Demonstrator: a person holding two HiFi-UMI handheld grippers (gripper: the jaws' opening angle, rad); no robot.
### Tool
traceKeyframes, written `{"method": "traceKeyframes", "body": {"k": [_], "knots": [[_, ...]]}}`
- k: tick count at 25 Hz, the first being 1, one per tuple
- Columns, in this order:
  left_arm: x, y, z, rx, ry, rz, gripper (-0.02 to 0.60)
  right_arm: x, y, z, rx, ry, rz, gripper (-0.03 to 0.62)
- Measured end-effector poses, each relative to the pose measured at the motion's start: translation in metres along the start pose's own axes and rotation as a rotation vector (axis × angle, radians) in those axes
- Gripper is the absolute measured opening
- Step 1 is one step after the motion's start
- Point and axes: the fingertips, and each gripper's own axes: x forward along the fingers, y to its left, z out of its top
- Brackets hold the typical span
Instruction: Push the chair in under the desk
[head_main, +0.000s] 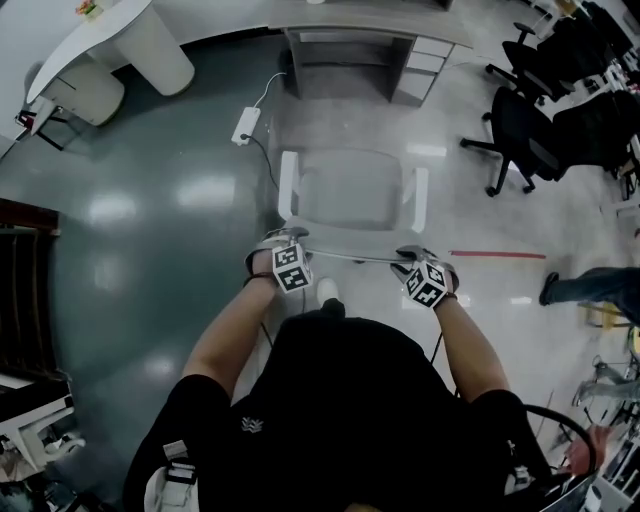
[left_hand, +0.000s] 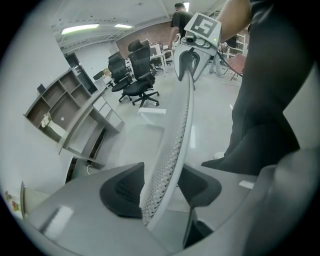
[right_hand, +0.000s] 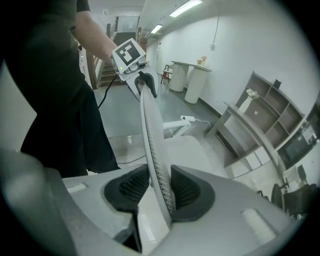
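White mesh backrest (head_main: 350, 256) of the chair (head_main: 350, 195) is gripped at both top corners. The left gripper (head_main: 285, 238) is clenched on it, with the mesh edge standing between its dark pads (left_hand: 122, 192). The right gripper (head_main: 412, 256) is likewise clamped on the edge, a pad (right_hand: 189, 192) on each side. So the hold looks made and the chair faces the desk (head_main: 380, 20). Bare floor shows between seat and desk, so the seat is not yet under it. By my reading, nearly the whole push is left.

At far left stands a round white table (head_main: 150, 45), well clear of the path. A power strip (head_main: 245, 125) lies left of the line to the desk. Its cable (head_main: 267, 165) runs down close by the chair's left armrest and might catch a wheel. The opening under the desk looks free, with drawers (head_main: 422, 62) closing its right side, so the chair should go in straight. Black chairs (head_main: 530, 125) stand well apart on the right, above a red line (head_main: 497, 254). Another person's leg (head_main: 595, 285) shows at the right edge.
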Motion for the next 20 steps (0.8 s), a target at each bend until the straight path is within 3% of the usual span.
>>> {"method": "traceKeyframes", "body": {"k": [11, 20], "knots": [[0.024, 0.085, -0.001, 0.051, -0.026, 0.030, 0.218, 0.028, -0.070, 0.023, 0.054, 0.032, -0.099, 0.140], [0.046, 0.148, 0.012, 0.046, -0.024, 0.027, 0.218, 0.045, -0.139, 0.028, 0.066, 0.051, -0.130, 0.144]]}}
